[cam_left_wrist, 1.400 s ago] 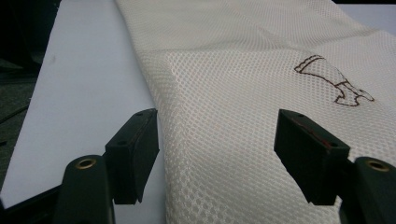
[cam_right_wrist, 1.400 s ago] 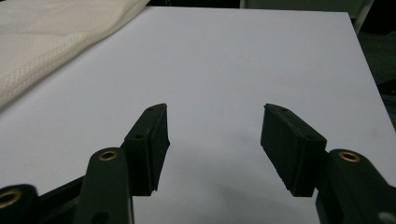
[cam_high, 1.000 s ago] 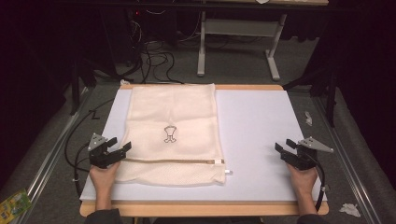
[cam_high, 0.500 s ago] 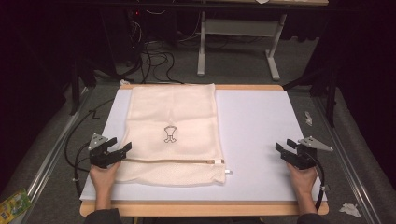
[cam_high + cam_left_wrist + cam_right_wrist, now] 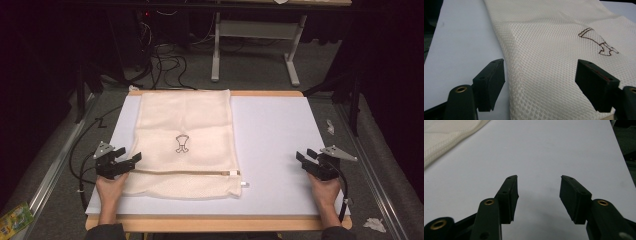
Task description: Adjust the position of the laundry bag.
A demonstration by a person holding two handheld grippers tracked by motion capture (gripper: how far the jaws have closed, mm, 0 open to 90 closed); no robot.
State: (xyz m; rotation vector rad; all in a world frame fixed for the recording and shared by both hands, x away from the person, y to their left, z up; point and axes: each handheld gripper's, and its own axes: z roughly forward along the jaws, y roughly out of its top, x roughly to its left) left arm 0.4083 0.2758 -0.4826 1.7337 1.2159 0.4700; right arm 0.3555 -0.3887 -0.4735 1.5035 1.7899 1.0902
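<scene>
White table mat (image 5: 280, 150) on a wood-edged table, dark room behind with cables and a desk frame on the floor.

Near edge: left gripper (image 5: 131, 161) at about 8 o'clock on the mat, jaws apart and just been opening, straddling the left edge of the mesh laundry bag (image 5: 187, 145) without pinching it (in the left gripper view the mesh (image 5: 554, 62) runs up between the pads). Right gripper (image 5: 303, 159) at 4 o'clock, jaws apart though just been narrowing, bare mat between them (image 5: 539, 195).

Bag lies left of centre, long axis 6-to-12, zipper (image 5: 185, 172) across the near end with its pull at the right. Left hand is clearly nearer; bag sits at 9 o'clock from the right gripper, well apart.

Can't tell if the bag holds anything. Small printed logo (image 5: 182, 143) unreadable.
</scene>
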